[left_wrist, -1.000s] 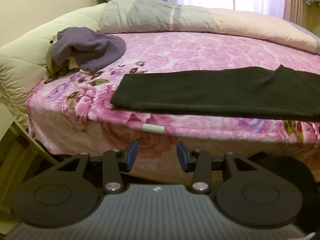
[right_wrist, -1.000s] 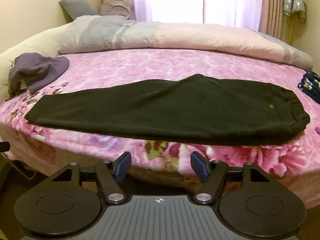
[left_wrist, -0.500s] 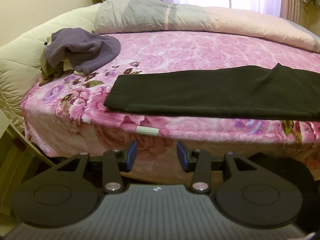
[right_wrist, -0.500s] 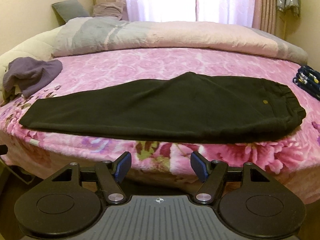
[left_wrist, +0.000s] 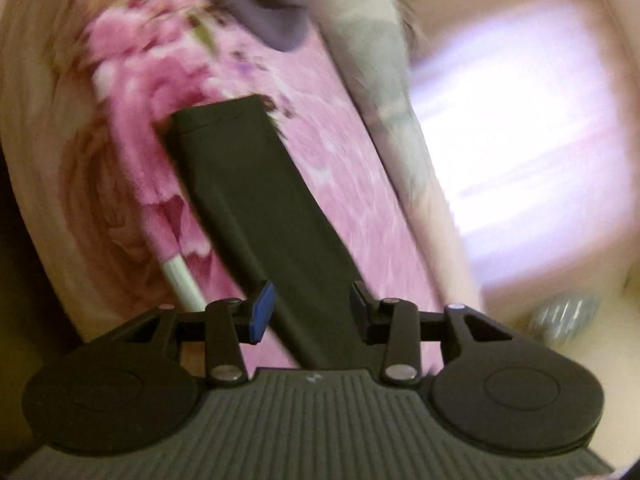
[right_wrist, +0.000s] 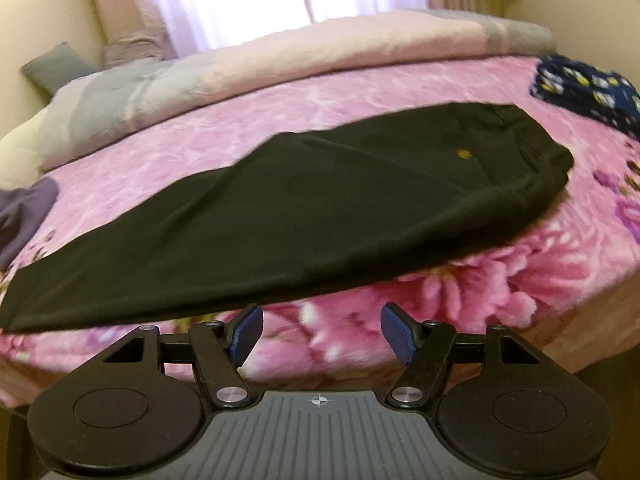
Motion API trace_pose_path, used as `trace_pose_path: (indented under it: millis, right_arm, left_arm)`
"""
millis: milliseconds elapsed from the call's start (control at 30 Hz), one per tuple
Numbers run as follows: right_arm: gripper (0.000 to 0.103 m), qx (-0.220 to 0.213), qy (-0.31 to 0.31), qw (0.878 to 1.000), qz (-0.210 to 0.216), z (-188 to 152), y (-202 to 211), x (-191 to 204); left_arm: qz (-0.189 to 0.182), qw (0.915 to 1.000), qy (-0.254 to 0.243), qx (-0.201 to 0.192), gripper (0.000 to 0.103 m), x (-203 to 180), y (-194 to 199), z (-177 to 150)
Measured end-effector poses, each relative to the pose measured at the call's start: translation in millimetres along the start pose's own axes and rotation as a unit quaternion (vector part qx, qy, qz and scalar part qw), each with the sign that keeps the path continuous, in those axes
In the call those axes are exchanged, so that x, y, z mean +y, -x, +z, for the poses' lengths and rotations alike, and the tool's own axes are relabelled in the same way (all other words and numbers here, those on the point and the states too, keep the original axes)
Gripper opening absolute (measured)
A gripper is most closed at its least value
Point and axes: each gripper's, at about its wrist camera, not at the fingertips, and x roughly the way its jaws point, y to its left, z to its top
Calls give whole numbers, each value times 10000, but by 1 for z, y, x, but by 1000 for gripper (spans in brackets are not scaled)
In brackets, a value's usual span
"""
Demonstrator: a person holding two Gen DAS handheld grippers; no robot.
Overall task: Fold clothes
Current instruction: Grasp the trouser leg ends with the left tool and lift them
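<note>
Black trousers lie flat across the pink floral blanket, folded lengthwise, waistband to the right and leg end to the left. My right gripper is open and empty, just in front of the trousers' near edge. In the left wrist view the picture is blurred and rolled sideways. There the trouser leg runs from its hem at upper left down between my fingers. My left gripper is open over the leg, holding nothing.
A purple garment lies at the bed's left end and also shows in the left wrist view. A folded navy patterned garment sits at the far right. A rolled pink and grey duvet lies along the back, below the window.
My left gripper has swung sharply and rolled, coming in over the trouser leg. My right gripper has moved closer to the trousers' near edge and tilted. Both stay open.
</note>
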Motion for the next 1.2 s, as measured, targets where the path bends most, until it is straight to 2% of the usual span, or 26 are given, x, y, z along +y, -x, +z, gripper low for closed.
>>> trace_pose_path:
  millis: [100, 167, 300, 467, 633, 867, 933, 967, 1033, 1100, 1200]
  right_arm:
    - [69, 96, -61, 9998, -144, 5, -10, -7]
    - [69, 153, -61, 9997, -204, 6, -16, -9]
    - [69, 282, -63, 9992, -282, 10, -28, -12]
    - [69, 349, -42, 9990, -287, 17, -40, -15]
    - [69, 322, -19, 9991, -261, 27, -50, -15]
    - [69, 283, -108, 9992, -273, 32, -54, -22]
    - [69, 315, -196, 9988, -321, 31, -56, -27]
    - [69, 332, -233, 9986, -336, 31, -57, -30]
    - [69, 333, -275, 9985, -345, 31, -58, -34]
    - [69, 295, -291, 9985, -352, 33, -56, -38]
    - [69, 177, -355, 9984, -391, 36, -51, -47]
  left_arm:
    - [-82, 9973, 717, -165, 30, 21, -21, 11]
    - [93, 9960, 867, -209, 29, 27, -30, 15]
    - [415, 9956, 805, -225, 21, 29, -40, 16]
    - [635, 9948, 772, -207, 26, 31, -31, 15]
    - [557, 9916, 1111, -353, 26, 42, -40, 19]
    - [589, 9927, 842, -632, 24, 37, -57, 15]
    - [601, 9919, 875, -695, 18, 36, -59, 13]
    - [648, 9919, 840, -697, 10, 35, -60, 13]
    - [811, 9932, 448, -698, 7, 23, -60, 15]
    - [944, 9922, -231, -777, 7, 0, -56, 13]
    - [841, 9847, -1240, -889, 6, -48, -53, 4]
